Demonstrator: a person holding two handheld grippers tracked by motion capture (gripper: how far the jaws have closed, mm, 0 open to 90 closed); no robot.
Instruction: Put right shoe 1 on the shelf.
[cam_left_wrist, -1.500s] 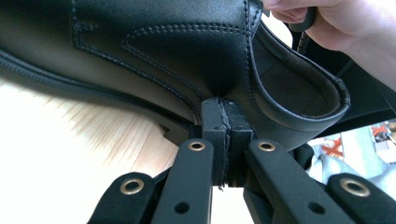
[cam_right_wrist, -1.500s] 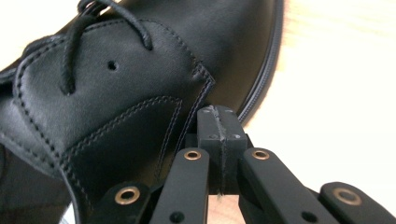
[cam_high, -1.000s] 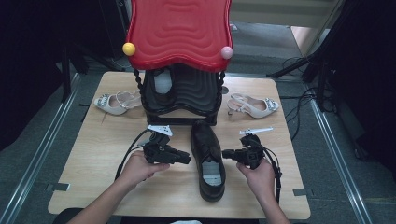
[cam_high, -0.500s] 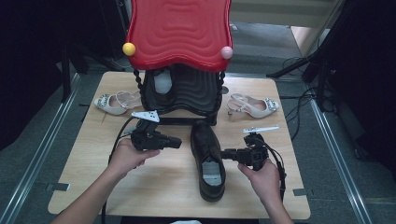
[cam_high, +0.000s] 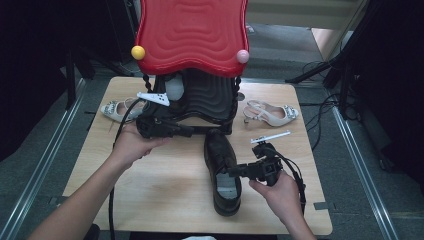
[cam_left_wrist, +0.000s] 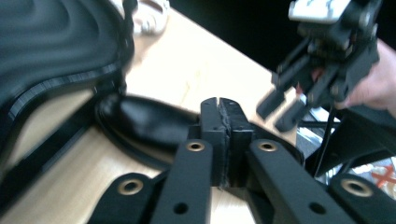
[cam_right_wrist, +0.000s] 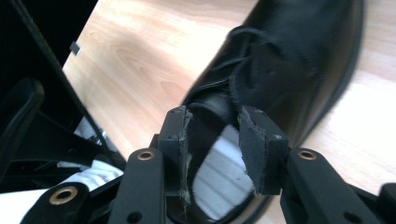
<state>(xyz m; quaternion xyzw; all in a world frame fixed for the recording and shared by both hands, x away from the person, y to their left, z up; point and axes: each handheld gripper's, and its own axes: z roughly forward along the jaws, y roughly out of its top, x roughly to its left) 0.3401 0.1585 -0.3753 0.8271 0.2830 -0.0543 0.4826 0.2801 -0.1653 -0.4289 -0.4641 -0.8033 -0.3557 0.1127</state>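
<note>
A black lace-up shoe (cam_high: 222, 170) lies on the wooden table (cam_high: 165, 195), toe toward the rack. My left gripper (cam_high: 190, 131) is near the shoe's toe at the foot of the black rack (cam_high: 207, 100). Its jaws have just closed and are shut with nothing in them (cam_left_wrist: 223, 116); the toe (cam_left_wrist: 140, 121) lies beyond them. My right gripper (cam_high: 231, 171) reaches in from the right over the shoe's opening. Its jaws have just been opening and stand apart (cam_right_wrist: 212, 135), with the white insole (cam_right_wrist: 219, 177) below the gap and nothing pressed. The left gripper view shows the right gripper (cam_left_wrist: 279, 112) open.
A red wavy panel (cam_high: 192, 32) with a yellow ball (cam_high: 138, 52) and a pink ball (cam_high: 242, 56) tops the rack. A pale heeled sandal (cam_high: 117, 110) lies at the back left, another (cam_high: 270, 114) at the back right. A whitish object (cam_high: 175, 89) sits on the rack.
My left hand has moved away from the shoe's side toward the rack's foot, and its jaws have shut. The right gripper has stayed by the shoe's opening with its jaws wider apart.
</note>
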